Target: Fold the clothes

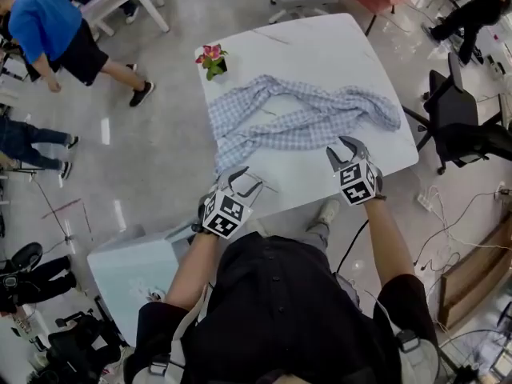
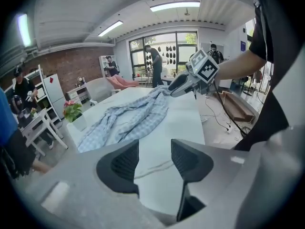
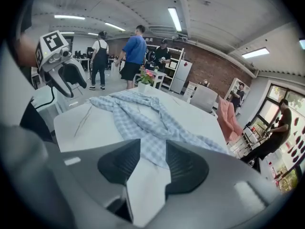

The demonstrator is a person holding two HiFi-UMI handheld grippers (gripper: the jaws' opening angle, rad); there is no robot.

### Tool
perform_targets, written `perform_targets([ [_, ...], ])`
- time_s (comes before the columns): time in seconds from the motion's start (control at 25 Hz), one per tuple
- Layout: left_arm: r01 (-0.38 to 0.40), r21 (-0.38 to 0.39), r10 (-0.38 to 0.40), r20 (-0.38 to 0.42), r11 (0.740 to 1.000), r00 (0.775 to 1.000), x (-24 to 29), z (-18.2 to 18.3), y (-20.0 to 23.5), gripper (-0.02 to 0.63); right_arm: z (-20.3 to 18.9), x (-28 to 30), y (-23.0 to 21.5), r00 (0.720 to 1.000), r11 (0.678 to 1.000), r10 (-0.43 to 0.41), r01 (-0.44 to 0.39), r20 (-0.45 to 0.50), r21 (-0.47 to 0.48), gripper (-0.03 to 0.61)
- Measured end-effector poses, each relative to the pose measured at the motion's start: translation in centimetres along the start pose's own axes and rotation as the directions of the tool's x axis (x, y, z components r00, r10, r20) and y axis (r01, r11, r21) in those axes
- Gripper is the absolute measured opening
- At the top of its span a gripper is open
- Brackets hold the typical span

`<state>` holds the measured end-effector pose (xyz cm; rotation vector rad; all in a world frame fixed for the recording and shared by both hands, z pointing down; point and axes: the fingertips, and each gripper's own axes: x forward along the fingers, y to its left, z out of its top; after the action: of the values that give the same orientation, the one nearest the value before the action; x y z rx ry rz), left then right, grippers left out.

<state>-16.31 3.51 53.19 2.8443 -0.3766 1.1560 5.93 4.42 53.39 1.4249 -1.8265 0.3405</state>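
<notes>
Head view: checked shirt (image 1: 296, 130) lies crumpled on the table (image 1: 320, 46); left gripper (image 1: 246, 178) and right gripper (image 1: 344, 152) hover at its near edge
Left gripper view: jaws apart, only bare table between them; I'd aim for the hem nearest that edge
Right gripper view: jaws apart, empty, hem just beyond; I'd pinch one layer, then spread it flat

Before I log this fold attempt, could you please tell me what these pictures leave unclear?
Checked garment: bunched in every view, so collar, sleeves and buttons are lost in folds.
Its near edge, right gripper view: partly behind the right gripper.
Flower pot, head view: too small for detail.
Table's near corner, head view: covered by left gripper.
</notes>
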Motion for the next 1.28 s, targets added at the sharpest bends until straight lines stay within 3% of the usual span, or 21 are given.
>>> perform_targets([
  [0.16, 0.002, -0.020, -0.002, 0.017, 1.000, 1.000, 3.9, 5.1, -3.0, 0.216, -1.2, -2.0, -5.2, 0.999, 1.000, 0.015, -0.014, 0.031, -0.027, 0.167],
  [0.48, -0.018, -0.047, 0.020, 0.039, 0.999, 0.999, 12.2, 14.7, -7.8, 0.216, -7.2, -5.5, -16.4, 0.999, 0.999, 0.022, -0.021, 0.027, -0.037, 0.156],
  [0.76, -0.034, -0.054, 0.033, -0.031, 0.998, 0.999, 16.8, 16.4, -8.9, 0.216, -13.4, -5.6, -20.5, 0.998, 0.998, 0.052, -0.051, -0.031, 0.024, 0.156],
  [1.12, 0.029, -0.054, -0.034, -0.091, 0.998, 0.995, 20.6, 15.7, -8.2, 0.216, -12.4, -3.3, -23.5, 0.998, 0.984, 0.061, -0.061, 0.009, 0.166, 0.155],
  [1.28, 0.062, -0.046, -0.066, -0.094, 0.997, 0.993, 22.6, 17.0, -7.4, 0.215, -12.8, -1.4, -26.1, 0.998, 0.972, 0.064, -0.062, -0.002, 0.226, 0.155],
])
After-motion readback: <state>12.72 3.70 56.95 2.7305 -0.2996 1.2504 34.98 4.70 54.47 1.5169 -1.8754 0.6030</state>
